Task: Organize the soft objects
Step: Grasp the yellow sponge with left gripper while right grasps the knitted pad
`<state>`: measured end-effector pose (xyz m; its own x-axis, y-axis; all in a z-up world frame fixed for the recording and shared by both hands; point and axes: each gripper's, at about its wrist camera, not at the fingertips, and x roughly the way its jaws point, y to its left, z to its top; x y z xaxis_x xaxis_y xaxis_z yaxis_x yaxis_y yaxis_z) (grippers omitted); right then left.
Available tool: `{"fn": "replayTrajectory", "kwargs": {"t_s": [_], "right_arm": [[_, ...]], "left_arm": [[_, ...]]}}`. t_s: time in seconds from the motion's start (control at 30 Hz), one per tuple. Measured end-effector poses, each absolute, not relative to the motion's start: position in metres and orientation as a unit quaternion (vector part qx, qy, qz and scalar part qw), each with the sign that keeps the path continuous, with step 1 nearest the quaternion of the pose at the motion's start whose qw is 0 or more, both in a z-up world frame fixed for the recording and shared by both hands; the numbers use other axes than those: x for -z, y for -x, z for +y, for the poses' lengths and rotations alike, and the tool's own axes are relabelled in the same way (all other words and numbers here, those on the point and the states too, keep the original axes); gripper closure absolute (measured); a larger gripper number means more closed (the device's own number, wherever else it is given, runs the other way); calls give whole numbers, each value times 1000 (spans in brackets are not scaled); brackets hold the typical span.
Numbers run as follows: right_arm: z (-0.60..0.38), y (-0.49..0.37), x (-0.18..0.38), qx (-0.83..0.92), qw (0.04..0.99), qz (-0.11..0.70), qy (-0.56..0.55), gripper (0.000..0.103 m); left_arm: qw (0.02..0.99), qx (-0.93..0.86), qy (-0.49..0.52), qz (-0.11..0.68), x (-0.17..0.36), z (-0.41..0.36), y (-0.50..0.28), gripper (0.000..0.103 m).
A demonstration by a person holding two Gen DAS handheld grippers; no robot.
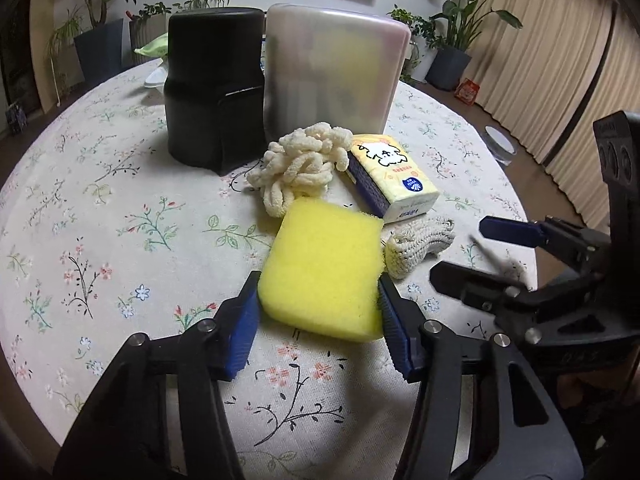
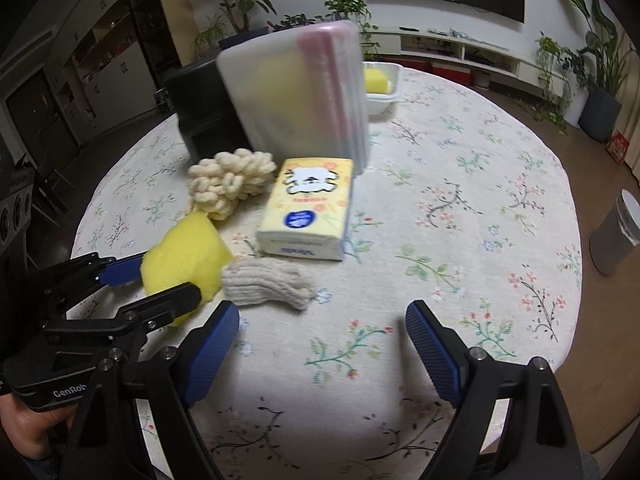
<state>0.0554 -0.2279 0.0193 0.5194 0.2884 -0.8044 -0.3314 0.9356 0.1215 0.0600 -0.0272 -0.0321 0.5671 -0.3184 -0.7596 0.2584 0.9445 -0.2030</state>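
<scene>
— What lies in front of you, from the left?

— A black container point(image 1: 214, 92) stands at the back of the flowered tablecloth point(image 1: 100, 200), with a frosted plastic box point(image 1: 336, 72) touching its right side. In front of the box sits a cream fluffy bundle point(image 1: 298, 164), and beside that a yellow tissue pack point(image 1: 390, 178).

— And the sponge?

— The yellow sponge point(image 1: 322, 268) rests on the cloth between the blue pads of my left gripper point(image 1: 318, 320); both pads touch its sides, pinching it. A grey knitted cloth point(image 1: 418, 244) lies just right of it, below the tissue pack.

— Your other hand?

— My right gripper point(image 2: 322, 352) hangs spread wide over bare tablecloth, near the knitted cloth, holding nothing.
</scene>
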Motion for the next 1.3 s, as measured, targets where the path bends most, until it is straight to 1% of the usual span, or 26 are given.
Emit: {"fn": "replayTrajectory", "kwargs": {"t_s": [0.13, 0.3, 0.6, 0.77, 0.8, 0.83, 0.87, 0.9, 0.93, 1.1, 1.3], "right_arm": [[-226, -58, -17, -180, 871, 457, 15, 17], [-227, -59, -16, -175, 871, 458, 21, 17], [-216, -60, -15, -189, 866, 462, 29, 17], [-196, -67, -8, -187, 868, 456, 54, 17], [-194, -67, -7, -185, 871, 452, 61, 20], [-191, -67, -7, -180, 873, 447, 71, 27], [-191, -66, -7, -177, 875, 445, 77, 32], [-192, -65, -8, -176, 876, 442, 79, 41], [-194, -64, -8, -176, 877, 441, 78, 46], [-204, -54, -11, -180, 878, 439, 63, 48], [-216, -40, -13, -184, 875, 444, 56, 49]], "left_arm": [[879, 174, 67, 438, 32, -18, -65, 50], [883, 166, 31, 438, 29, -25, -60, 52], [893, 136, 65, 425, 20, 6, -51, 54], [890, 131, 38, 435, 28, -5, -53, 54], [890, 130, 33, 435, 29, -5, -52, 54], [891, 129, 31, 434, 30, -6, -51, 54], [891, 130, 32, 434, 29, -5, -51, 54], [891, 130, 34, 434, 29, -4, -51, 54], [891, 130, 35, 433, 30, -4, -51, 54], [893, 128, 36, 430, 29, -4, -50, 54], [892, 135, 60, 426, 24, 2, -48, 54]]}}
